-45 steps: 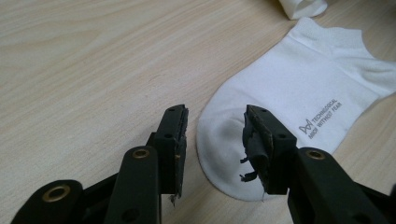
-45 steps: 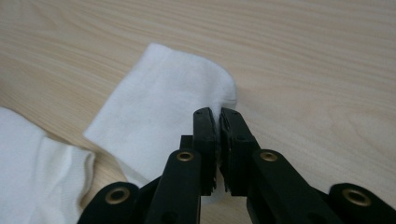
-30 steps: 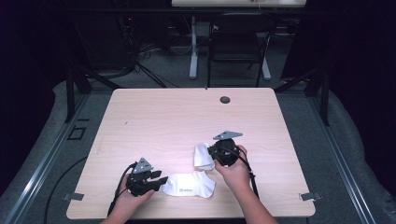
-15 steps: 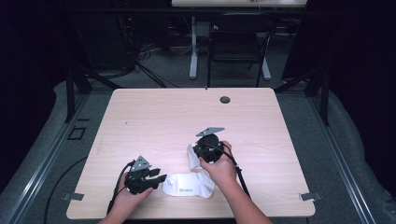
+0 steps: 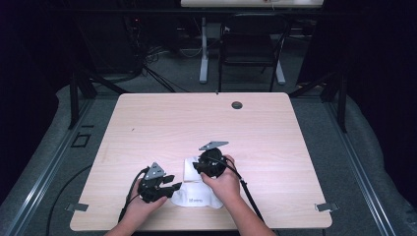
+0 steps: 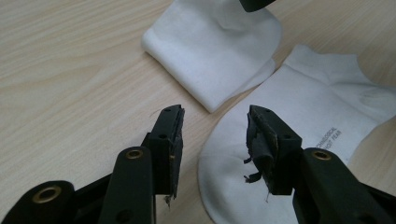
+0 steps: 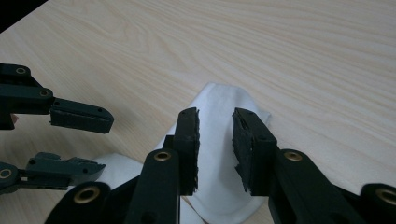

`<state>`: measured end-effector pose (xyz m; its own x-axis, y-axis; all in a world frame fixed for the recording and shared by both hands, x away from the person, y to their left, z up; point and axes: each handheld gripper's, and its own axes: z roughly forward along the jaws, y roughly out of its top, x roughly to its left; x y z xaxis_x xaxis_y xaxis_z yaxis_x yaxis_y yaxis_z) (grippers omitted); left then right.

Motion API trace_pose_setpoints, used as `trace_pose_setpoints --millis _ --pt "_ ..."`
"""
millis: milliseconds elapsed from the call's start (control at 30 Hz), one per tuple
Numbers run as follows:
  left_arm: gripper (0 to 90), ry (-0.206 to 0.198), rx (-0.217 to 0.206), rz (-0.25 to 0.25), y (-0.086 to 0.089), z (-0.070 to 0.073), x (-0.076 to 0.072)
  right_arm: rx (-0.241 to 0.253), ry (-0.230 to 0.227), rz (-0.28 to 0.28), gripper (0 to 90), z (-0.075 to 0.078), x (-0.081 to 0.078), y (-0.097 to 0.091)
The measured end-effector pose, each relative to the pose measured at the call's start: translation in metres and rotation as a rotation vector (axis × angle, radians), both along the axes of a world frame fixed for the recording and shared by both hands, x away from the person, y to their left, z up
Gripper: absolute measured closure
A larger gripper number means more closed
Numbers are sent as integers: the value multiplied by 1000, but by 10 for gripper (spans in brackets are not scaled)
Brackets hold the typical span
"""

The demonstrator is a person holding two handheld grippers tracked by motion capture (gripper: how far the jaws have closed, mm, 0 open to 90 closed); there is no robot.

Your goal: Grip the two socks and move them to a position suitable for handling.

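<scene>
The sock [image 5: 196, 196] lies flat on the table [image 5: 275, 132] near the front edge, white, with its upper end folded over onto itself. The left tongs [image 6: 215, 135] are spread, hovering over the sock's rounded end, one jaw above bare wood, nothing pinched. The right tongs [image 7: 215, 140] have just been opening; their jaws stand apart right above the folded part, with cloth showing in the gap but not gripped. In the high view both hands sit close together either side of the sock.
</scene>
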<state>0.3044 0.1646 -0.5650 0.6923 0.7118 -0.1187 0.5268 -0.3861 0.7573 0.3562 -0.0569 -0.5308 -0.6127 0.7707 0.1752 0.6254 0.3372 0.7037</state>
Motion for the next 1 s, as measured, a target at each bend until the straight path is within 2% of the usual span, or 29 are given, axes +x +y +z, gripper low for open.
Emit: trace_pose_setpoints --millis 100,200,233,300,400,533,667,800,867,900,1000 --pt "557 -14 -1 -6 -5 4 2 15 -34 -21 699 4 -2 -11" --pt "557 -19 -4 -11 -13 6 6 14 -62 -46 750 9 -5 -26" --pt "557 -23 8 -20 -17 6 7 8 -67 -54 770 9 -6 -30" --pt "557 -29 23 -29 -28 6 10 2 -58 -86 778 7 -7 -46" --pt "557 -35 19 -30 -45 6 13 15 -57 -99 777 5 -8 -56" --pt "542 -59 52 -30 -71 4 18 29 -53 -119 774 1 -12 -68" --pt "514 -56 60 -20 -89 3 22 33 -55 -125 772 -1 -16 -77" --pt "497 -57 103 -3 -101 -1 26 32 -64 -130 770 -1 -20 -86" --pt "530 -49 132 1 -104 -4 29 35 -69 -134 770 0 -21 -89" --pt "558 -45 132 9 -105 -6 30 43 -69 -137 770 0 -22 -90" --pt "701 -45 137 11 -103 -6 31 43 -67 -142 770 -1 -23 -94"
